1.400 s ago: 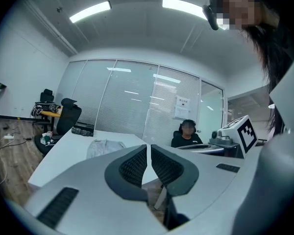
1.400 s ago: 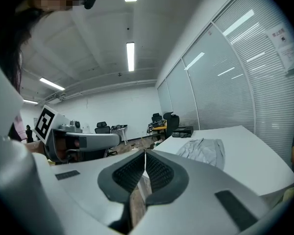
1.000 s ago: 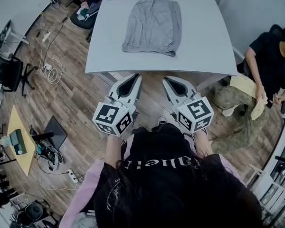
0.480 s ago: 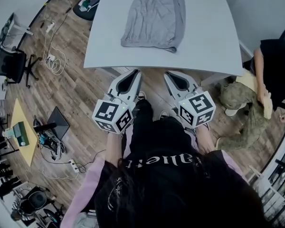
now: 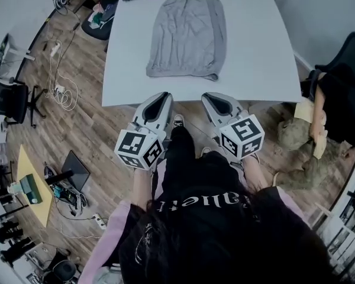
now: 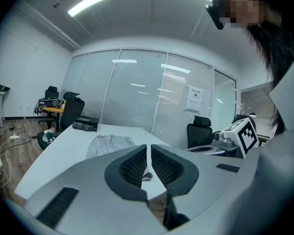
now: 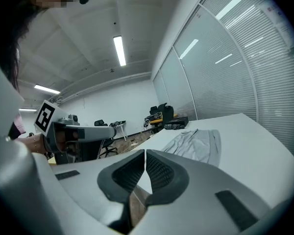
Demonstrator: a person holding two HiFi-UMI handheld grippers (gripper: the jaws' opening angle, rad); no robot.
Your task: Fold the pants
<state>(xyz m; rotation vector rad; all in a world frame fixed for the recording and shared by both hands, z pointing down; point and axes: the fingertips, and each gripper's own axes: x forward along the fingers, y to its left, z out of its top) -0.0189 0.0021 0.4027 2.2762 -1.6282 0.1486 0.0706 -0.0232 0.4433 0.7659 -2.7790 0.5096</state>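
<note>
Change: the left gripper [image 5: 163,96] and the right gripper [image 5: 209,97] have come forward and sunk a little. Their tips now sit at the desk [image 5: 257,52] near edge, where a moment ago they hung short of it.
Meaning: this looks like the approach only. Folding has not begun and nothing has been gripped.
Pants: the grey pants [image 5: 188,35] lie spread flat on the middle of the desk, running from its near edge towards its far edge, untouched and well apart from both grippers.
Left hand: held low before the desk's near edge, pointing at the desk and tipped slightly down. Its fingers [image 6: 134,166] are pressed together with nothing between them.
Right hand: alongside and at the same tilt, at the desk's near edge. Its fingers [image 7: 160,170] are likewise together and empty.
Next: both pairs of fingers probably have to part and reach over the desk's near edge.
</note>
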